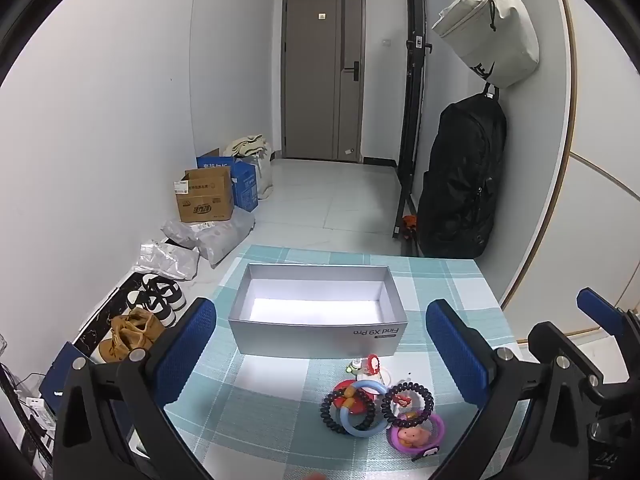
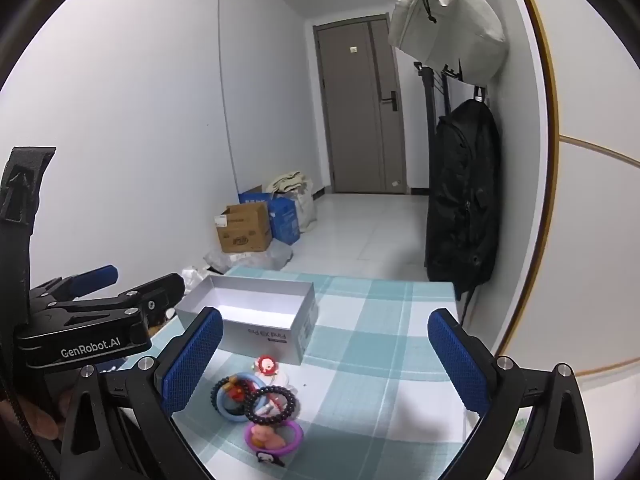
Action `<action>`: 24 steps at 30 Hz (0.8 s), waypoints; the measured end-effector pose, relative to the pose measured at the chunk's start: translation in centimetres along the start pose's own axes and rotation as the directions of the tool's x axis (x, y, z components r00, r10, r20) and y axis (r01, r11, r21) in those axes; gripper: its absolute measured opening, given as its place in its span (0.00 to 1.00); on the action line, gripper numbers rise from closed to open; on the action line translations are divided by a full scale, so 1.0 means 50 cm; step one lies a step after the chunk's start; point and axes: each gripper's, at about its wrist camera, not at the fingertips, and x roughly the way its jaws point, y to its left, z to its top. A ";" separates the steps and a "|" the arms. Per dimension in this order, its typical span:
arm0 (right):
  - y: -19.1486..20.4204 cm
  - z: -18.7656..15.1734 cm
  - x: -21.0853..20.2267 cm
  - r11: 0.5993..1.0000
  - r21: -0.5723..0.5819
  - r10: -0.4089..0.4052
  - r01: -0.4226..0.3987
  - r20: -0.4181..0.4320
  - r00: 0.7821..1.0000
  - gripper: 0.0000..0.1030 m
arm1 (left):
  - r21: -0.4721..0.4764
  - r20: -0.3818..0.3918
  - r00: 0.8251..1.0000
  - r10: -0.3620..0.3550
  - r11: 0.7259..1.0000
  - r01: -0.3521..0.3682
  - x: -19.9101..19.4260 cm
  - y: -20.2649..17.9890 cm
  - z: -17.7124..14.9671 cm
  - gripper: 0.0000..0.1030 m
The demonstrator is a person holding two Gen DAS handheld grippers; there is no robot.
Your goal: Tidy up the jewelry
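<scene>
Clearly nothing is grasped: left gripper and right gripper hover released over the jewelry pile near the counter's front edge. Pinch one bracelet cleanly, then lift toward the box.

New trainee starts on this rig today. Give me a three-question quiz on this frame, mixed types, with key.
1. True or false: the grey box already holds jewelry.
2. The purple ring lies: A) in the box; B) on the checked cloth, nearer the cameras than the box; C) in a gripper.
3. How do the jaws of the left gripper and the right gripper stand?

Key: 1. False, it is empty. 2. B. 3. Both wide open, holding nothing.
</scene>
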 end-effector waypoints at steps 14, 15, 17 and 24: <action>0.005 -0.007 -0.002 1.000 -0.011 0.001 -0.001 0.001 1.000 1.00 | -0.008 -0.010 1.000 0.002 1.000 -0.002 0.003 0.009 0.004 0.99; 0.005 -0.004 0.000 1.000 -0.014 0.001 -0.001 -0.001 1.000 1.00 | -0.009 -0.011 1.000 0.001 1.000 -0.001 0.003 0.010 0.004 0.99; 0.004 -0.002 0.001 1.000 -0.016 0.001 -0.001 -0.003 1.000 1.00 | -0.011 -0.012 1.000 0.000 1.000 0.000 0.004 0.008 0.004 0.99; 0.007 -0.002 0.002 1.000 -0.025 -0.001 0.001 -0.005 1.000 1.00 | -0.012 -0.013 1.000 -0.003 1.000 0.003 0.003 0.008 0.004 0.99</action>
